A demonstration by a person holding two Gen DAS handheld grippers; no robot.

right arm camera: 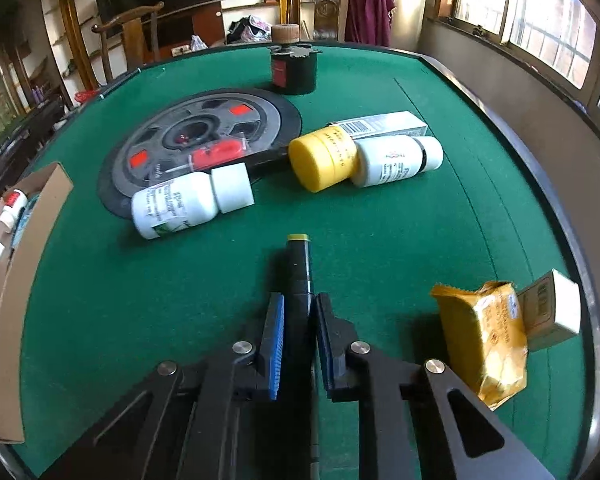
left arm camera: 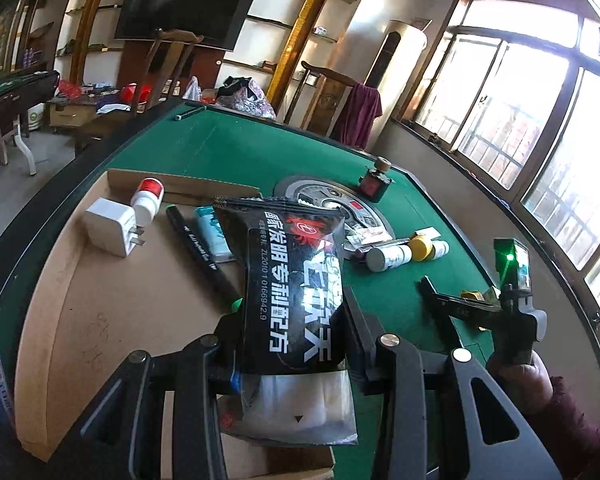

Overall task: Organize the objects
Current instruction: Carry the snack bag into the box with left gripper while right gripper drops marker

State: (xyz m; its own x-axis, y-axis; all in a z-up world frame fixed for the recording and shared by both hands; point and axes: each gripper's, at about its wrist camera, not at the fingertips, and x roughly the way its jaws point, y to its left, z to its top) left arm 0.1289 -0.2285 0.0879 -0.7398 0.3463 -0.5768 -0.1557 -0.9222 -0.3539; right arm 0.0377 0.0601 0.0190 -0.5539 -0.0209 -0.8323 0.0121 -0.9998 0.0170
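My left gripper is shut on a black packet with white lettering and a clear end, held above the cardboard tray. In the tray lie a white charger plug, a small red-capped white bottle, a black pen and a teal item. My right gripper is shut on a dark marker with a yellow tip, low over the green felt table. The marker points away from the camera.
On the felt lie a white bottle, a yellow jar, a second white bottle, a silver-white box, a gold packet and a small box. A black jar stands behind the round centre disc.
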